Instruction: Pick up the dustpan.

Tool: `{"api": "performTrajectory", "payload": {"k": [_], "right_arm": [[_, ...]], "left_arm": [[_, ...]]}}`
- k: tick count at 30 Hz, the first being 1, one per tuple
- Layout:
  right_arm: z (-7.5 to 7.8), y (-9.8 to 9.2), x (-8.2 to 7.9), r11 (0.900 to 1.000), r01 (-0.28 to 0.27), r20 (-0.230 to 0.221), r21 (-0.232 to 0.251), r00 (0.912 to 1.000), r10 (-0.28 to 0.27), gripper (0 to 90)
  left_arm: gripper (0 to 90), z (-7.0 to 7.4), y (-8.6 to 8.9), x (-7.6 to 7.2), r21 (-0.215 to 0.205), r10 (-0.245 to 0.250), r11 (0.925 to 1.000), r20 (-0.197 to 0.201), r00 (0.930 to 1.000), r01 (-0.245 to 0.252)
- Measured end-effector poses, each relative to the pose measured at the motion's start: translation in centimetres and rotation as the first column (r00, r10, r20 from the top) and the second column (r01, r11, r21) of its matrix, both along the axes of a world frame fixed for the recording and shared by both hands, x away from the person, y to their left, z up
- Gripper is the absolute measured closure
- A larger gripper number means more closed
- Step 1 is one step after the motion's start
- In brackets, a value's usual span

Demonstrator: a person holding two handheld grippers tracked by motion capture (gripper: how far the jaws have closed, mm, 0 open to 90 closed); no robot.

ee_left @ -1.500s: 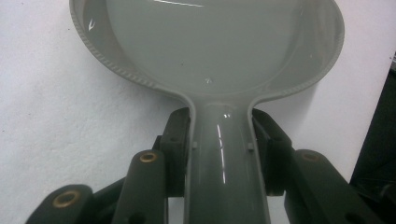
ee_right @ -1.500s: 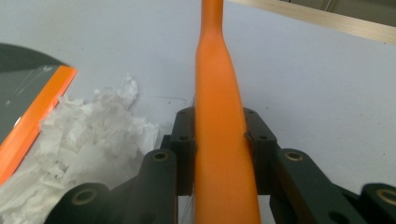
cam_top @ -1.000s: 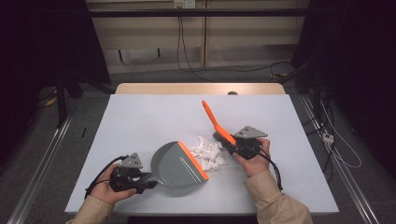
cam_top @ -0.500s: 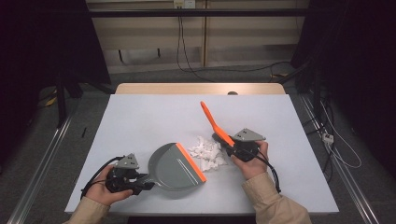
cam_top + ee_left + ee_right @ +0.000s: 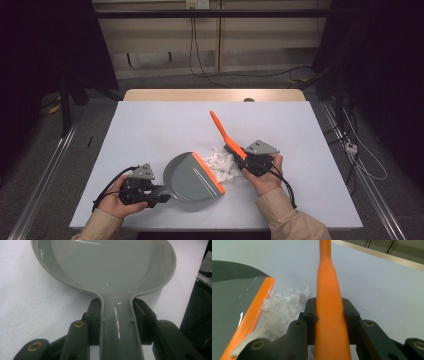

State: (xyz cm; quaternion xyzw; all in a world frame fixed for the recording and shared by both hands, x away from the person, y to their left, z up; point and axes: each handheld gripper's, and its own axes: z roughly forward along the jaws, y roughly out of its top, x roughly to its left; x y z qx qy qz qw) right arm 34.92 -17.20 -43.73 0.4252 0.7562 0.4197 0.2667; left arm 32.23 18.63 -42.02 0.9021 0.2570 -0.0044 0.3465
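Note:
A grey dustpan (image 5: 190, 177) with an orange lip (image 5: 210, 173) lies flat on the white table (image 5: 150, 130). My left gripper (image 5: 161, 194) is shut on its handle, and in the left gripper view the jaws clamp the grey handle (image 5: 116, 322) from both sides. A pile of white paper scraps (image 5: 222, 162) lies against the lip. My right gripper (image 5: 248, 161) is shut on an orange brush handle (image 5: 222, 131) that slants up and away. In the right gripper view that handle (image 5: 328, 302) runs between the jaws, with the scraps (image 5: 282, 311) and the dustpan lip (image 5: 254, 312) to its left. The bristles are hidden.
The table has a wooden far edge (image 5: 215, 95). Cables (image 5: 360, 160) lie on the floor to the right, and a metal rail (image 5: 40, 200) runs along the left. Both forearms come in from the near edge.
My right gripper and the brush have shifted slightly left toward the dustpan. The left gripper and the dustpan have stayed put.

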Motion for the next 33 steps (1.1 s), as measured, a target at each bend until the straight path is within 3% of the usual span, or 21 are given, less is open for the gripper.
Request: {"api": "performTrajectory", "payload": {"k": [8,33], "right_arm": [[0.0,1.1,-0.3,1.000,-0.006,0.008,-0.007,1.0000,0.006,71.0],[0.0,1.5,-0.4,1.000,-0.002,0.005,0.002,1.0000,0.002,70.9]], "left_arm": [[62.1,-0.1,-0.5,0.1,-0.004,0.001,1.0000,-0.004,1.0000,-0.001],[62.2,-0.4,-1.0,0.2,0.007,0.001,1.0000,0.005,1.0000,-0.001]]}}
